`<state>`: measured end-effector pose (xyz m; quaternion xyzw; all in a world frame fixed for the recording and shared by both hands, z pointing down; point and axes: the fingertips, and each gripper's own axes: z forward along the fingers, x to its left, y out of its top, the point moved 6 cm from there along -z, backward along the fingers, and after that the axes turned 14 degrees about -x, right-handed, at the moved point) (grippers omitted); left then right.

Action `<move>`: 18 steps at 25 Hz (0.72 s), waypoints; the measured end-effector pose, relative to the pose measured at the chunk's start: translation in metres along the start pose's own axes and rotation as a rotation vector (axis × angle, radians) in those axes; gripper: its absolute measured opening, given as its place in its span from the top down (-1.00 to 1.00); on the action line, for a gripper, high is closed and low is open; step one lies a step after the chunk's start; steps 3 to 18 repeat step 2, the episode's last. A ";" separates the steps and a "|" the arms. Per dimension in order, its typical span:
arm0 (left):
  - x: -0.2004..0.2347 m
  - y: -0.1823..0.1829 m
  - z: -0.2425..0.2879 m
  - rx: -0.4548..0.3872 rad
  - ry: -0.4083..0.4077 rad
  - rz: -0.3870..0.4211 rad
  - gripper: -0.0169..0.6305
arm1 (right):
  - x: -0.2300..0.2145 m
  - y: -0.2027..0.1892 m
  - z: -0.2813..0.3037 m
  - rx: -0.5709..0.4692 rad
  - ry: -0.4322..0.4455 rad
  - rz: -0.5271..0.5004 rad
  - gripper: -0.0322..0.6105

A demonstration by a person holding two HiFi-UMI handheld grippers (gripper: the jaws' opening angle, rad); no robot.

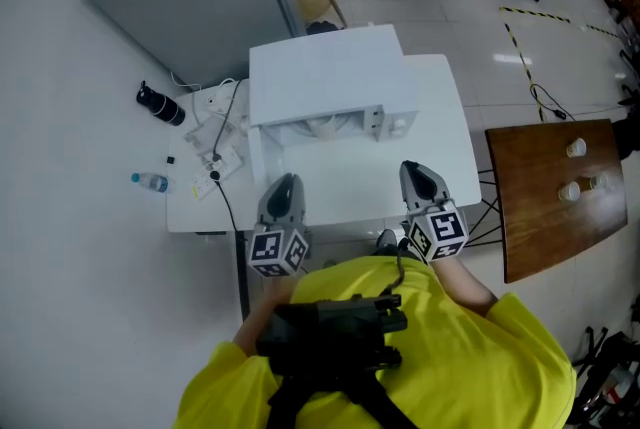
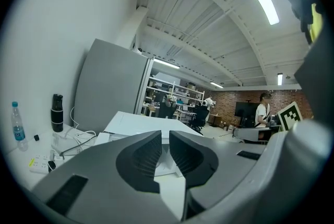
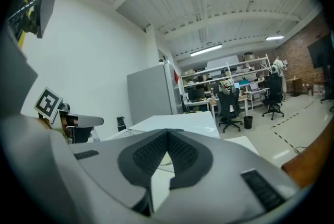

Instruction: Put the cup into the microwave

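Where the cup lies: none is seen on the white table (image 1: 452,142) or in either grip. Two small pale cups (image 1: 576,149) are seen upright on the brown table (image 1: 545,222), far right.
Nearer tool: right gripper (image 1: 412,169), jaws together, nothing held.
Left gripper (image 1: 285,183): jaws all but together, nothing held.
Microwave (image 1: 325,77): dead ahead, far side; inside not seen, so a cup in there cannot be ruled out.
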<state>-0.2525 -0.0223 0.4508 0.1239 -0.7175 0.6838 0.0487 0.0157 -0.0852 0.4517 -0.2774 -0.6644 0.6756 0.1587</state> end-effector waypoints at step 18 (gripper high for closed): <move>-0.002 0.000 0.001 0.001 0.001 0.003 0.82 | -0.003 0.000 0.000 0.001 -0.002 0.004 0.89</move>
